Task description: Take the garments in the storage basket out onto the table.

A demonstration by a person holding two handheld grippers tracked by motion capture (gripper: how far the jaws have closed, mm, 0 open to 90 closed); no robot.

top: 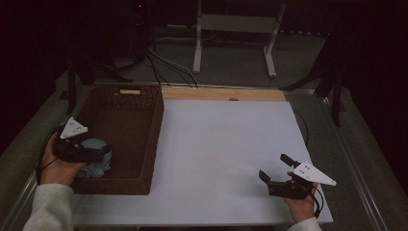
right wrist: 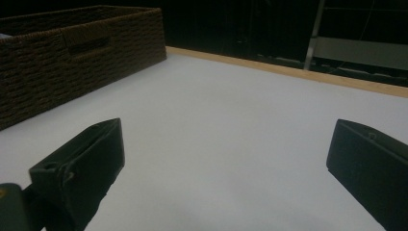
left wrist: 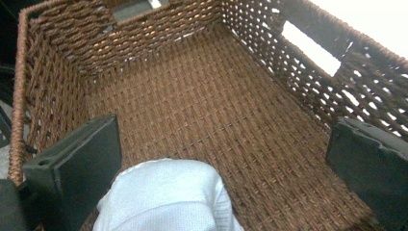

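Table (top: 226,144): white, bare working surface.
Basket (top: 144,144): brown wicker at its left edge, receiving the cloth.
Cloth (left wrist: 166,199): pale blue bundle on the basket floor, near end.
My left hand-held gripper (top: 98,153): jaws wide above the cloth.
My right hand-held gripper (top: 273,172): wide, idle over the table.

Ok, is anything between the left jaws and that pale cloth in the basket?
Nothing visible. The left gripper stands open inside the brown woven basket, and the pale blue cloth lies right at its jaws, on the basket floor.
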